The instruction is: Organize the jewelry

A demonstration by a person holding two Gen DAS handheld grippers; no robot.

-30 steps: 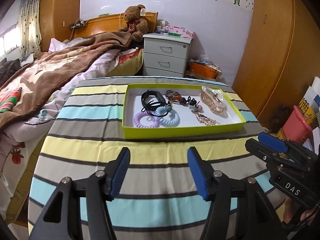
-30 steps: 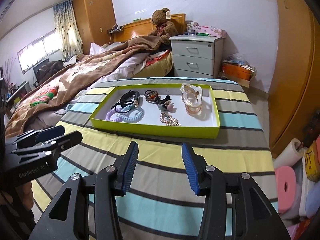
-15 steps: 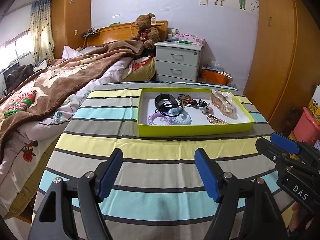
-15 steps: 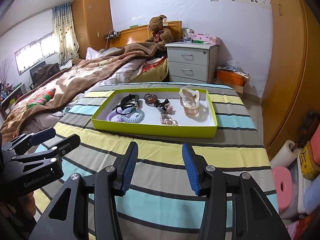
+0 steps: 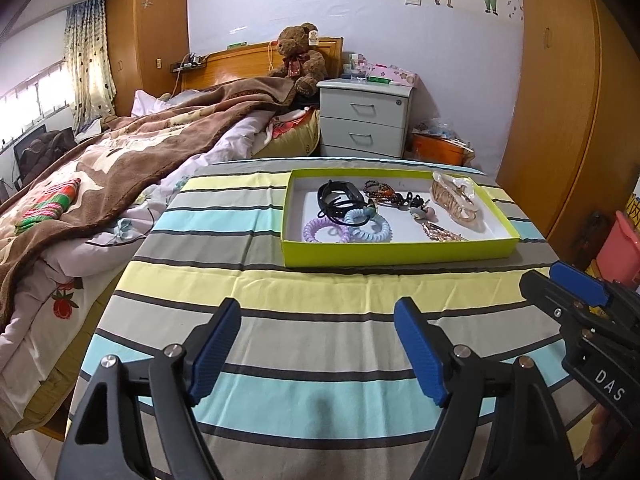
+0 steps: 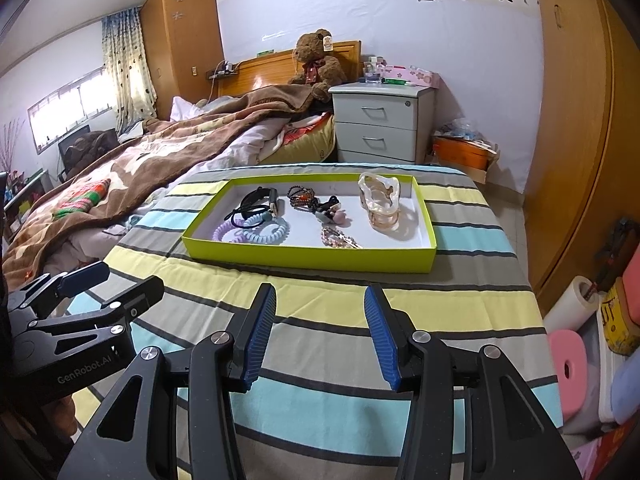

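Since a moment ago, the jaws of my left gripper (image 5: 318,344) have been opening and now stand wide with nothing between them, and the room sits more upright in that hand's view. My right gripper (image 6: 320,330) stands moderately open, also empty, over bare cloth. Both hang short of the jewelry tray (image 6: 304,258), a shallow lime-green box with a white floor lying toward the far end of the table. Inside lie a purple coil hair tie (image 5: 320,232) just beside a pale blue coil hair tie (image 5: 370,229), a black band (image 5: 340,194) behind them, dark beaded pieces in the middle, a gold chain piece (image 6: 340,239) near the front wall, and a clear amber hair claw (image 6: 380,202) at the right end. Lettering on my right gripper's body reads "DAS"; my left reads "GenRobot.AI". A striped tablecloth (image 5: 320,288) in yellow, grey and light blue covers the table. Beyond are a bed with a brown blanket (image 5: 160,144), a teddy bear (image 5: 298,58), a grey nightstand (image 6: 382,122), wooden wardrobes and a cartoon wall sticker.
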